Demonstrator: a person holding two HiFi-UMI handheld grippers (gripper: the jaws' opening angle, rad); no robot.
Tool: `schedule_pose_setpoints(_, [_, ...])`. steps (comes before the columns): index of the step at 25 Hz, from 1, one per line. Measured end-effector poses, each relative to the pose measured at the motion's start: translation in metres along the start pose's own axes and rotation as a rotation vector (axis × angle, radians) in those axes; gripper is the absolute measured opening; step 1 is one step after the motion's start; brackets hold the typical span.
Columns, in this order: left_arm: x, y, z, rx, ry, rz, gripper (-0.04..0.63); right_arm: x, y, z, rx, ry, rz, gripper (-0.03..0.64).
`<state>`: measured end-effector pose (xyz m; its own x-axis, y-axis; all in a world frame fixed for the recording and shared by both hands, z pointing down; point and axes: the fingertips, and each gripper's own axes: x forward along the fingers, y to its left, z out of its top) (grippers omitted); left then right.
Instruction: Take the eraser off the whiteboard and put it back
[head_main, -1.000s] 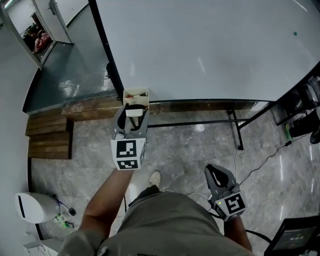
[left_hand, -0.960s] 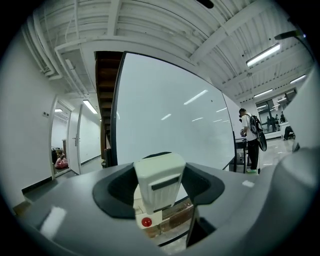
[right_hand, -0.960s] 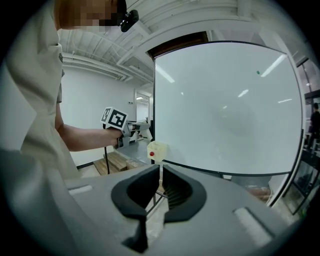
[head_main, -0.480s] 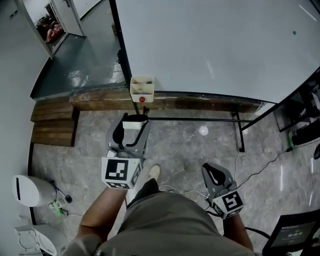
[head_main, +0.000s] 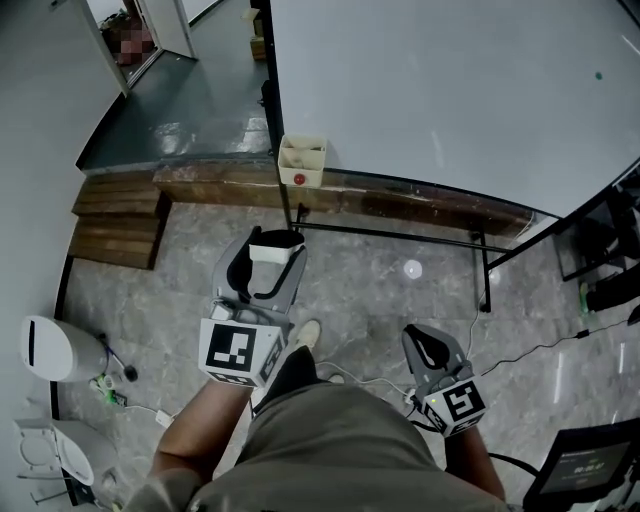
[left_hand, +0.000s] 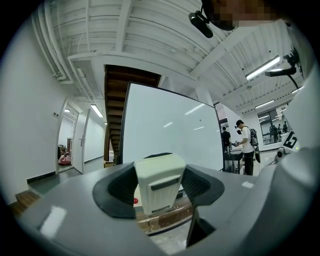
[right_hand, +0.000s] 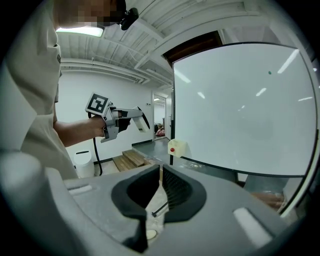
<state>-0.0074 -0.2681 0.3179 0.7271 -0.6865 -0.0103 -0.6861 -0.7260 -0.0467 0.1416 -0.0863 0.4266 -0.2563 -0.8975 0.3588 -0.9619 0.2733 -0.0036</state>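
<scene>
We hold the eraser (left_hand: 159, 182) clamped in the fingers of the left gripper (head_main: 277, 240). It is off the whiteboard (head_main: 450, 90), in the air in front of it and above the floor (head_main: 380, 290). The right gripper (head_main: 432, 348) hangs lower and further back from the whiteboard, its fingers pressed together with nothing between them.

As we judge it, the coming move turns on one relation. The whiteboard lies ahead of the left fingers with a plain gap between, so the eraser must travel forward until a flat face meets the board. The eraser's long axis stands roughly upright between the fingers, leaning a little, with its narrow sides against the pads. The left gripper is the nearer to the whiteboard and carries the eraser, so we expect the return to fall to it.

The left gripper view shows the grip itself: both pads touch the eraser's sides, and a dark slot crosses the face turned toward the camera. It says little about the gap to the whiteboard. The head view gives that gap, and also shows a small cream box (head_main: 302, 160) with a red dot hung at the whiteboard's lower corner on our left, beyond the eraser. Only the right gripper view shows the left gripper from the side, held about level and aimed toward the whiteboard.
</scene>
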Motion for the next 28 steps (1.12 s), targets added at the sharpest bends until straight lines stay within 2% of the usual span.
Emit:
schedule_pose_setpoints(8, [-0.007, -0.008, 0.005, -0.008, -0.013, -0.016, 0.275, -0.006, 0.0, -0.005, -0.016, -0.02, 0.009, 0.011])
schedule_pose_setpoints(16, [0.015, -0.007, 0.005, 0.007, 0.011, -0.024, 0.275, -0.01, -0.014, -0.004, 0.004, -0.025, -0.027, 0.011])
schedule_pose_setpoints(22, [0.056, 0.006, -0.004, 0.024, 0.036, -0.025, 0.275, -0.004, -0.026, 0.001, 0.019, -0.026, -0.062, 0.011])
schedule_pose_setpoints(28, [0.121, 0.031, -0.027, 0.032, 0.077, -0.015, 0.275, 0.011, -0.045, 0.005, 0.052, -0.025, -0.107, 0.011])
